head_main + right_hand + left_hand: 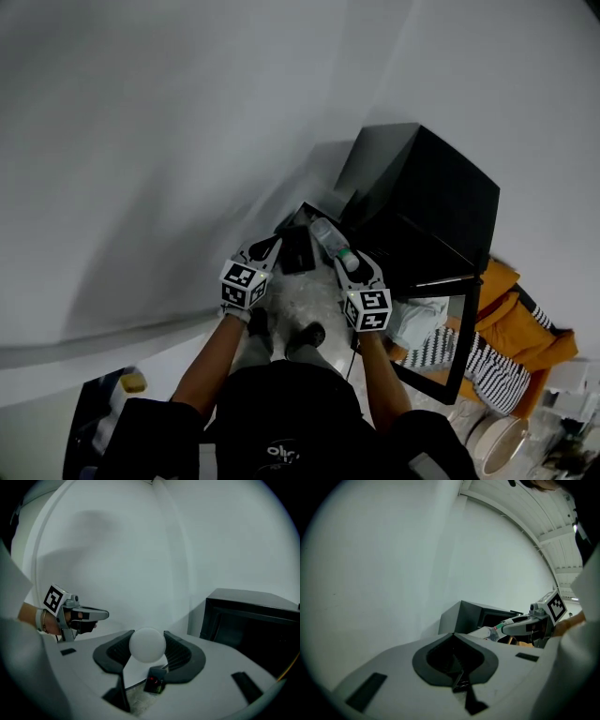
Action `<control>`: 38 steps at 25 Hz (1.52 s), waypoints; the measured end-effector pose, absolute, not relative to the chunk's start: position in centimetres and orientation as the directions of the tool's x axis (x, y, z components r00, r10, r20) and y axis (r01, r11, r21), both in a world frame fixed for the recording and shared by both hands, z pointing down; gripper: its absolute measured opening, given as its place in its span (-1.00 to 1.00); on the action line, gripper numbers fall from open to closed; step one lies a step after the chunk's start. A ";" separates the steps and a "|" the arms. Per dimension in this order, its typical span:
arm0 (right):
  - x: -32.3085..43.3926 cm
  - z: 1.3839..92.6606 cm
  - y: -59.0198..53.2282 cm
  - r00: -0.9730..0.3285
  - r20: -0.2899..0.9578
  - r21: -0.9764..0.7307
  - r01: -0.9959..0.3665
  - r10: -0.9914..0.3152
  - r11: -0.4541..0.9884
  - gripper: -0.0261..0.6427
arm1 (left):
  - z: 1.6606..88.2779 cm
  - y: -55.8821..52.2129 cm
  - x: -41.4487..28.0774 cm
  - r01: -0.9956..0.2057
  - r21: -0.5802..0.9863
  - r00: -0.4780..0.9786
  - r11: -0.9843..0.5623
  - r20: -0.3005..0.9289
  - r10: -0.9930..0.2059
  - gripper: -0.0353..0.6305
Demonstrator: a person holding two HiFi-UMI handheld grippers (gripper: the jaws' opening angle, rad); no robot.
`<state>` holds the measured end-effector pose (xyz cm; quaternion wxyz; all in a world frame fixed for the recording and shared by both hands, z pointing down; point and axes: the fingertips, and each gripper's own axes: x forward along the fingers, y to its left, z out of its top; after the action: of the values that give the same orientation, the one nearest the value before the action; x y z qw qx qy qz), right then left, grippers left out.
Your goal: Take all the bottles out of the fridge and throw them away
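The right gripper [147, 635] is clamped on a clear bottle [328, 237] with a green band, and the bottle sticks out ahead of its jaws. The left gripper [453, 641] is clenched with nothing between its jaws and is held just beside the right. The bottle is outside the black fridge [441, 192], close in front of its open front. The fridge door [461, 361] hangs open to the right.

Smooth casing, dull sheen: small black box-shaped fridge [441, 197]. Smooth, frosted-looking: pale translucent plastic bottle [327, 234]. Matt moulded shells, ribbed dark pads [179, 651]: grey plastic right gripper [345, 255], grey plastic left gripper [270, 247]. Smooth matt: white wall [187, 112]. Soft, creased: orange and striped cloth [514, 321].
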<state>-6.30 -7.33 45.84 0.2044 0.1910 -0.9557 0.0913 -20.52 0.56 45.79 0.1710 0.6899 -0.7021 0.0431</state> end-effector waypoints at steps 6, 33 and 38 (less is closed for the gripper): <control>-8.0 47.4 -7.1 -0.841 0.450 -0.097 -0.380 -0.300 0.920 -0.33 | 46.4 1.2 -21.5 -0.980 0.187 -0.011 0.070 0.299 -0.954 -0.87; -16.3 70.9 -8.6 -0.758 0.619 -0.156 -0.376 -0.206 0.913 -0.33 | 61.2 1.1 -25.6 -0.955 0.280 0.029 0.093 0.401 -0.916 -0.87; -17.0 78.5 -8.9 -0.723 0.662 -0.174 -0.404 -0.197 0.898 -0.33 | 66.3 0.8 -25.2 -0.950 0.304 0.071 0.069 0.427 -0.902 -0.87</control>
<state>-16.97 -8.89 78.45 0.3341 0.1640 -0.9152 0.1548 -25.25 0.80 66.30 0.2684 0.6808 -0.6800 0.0454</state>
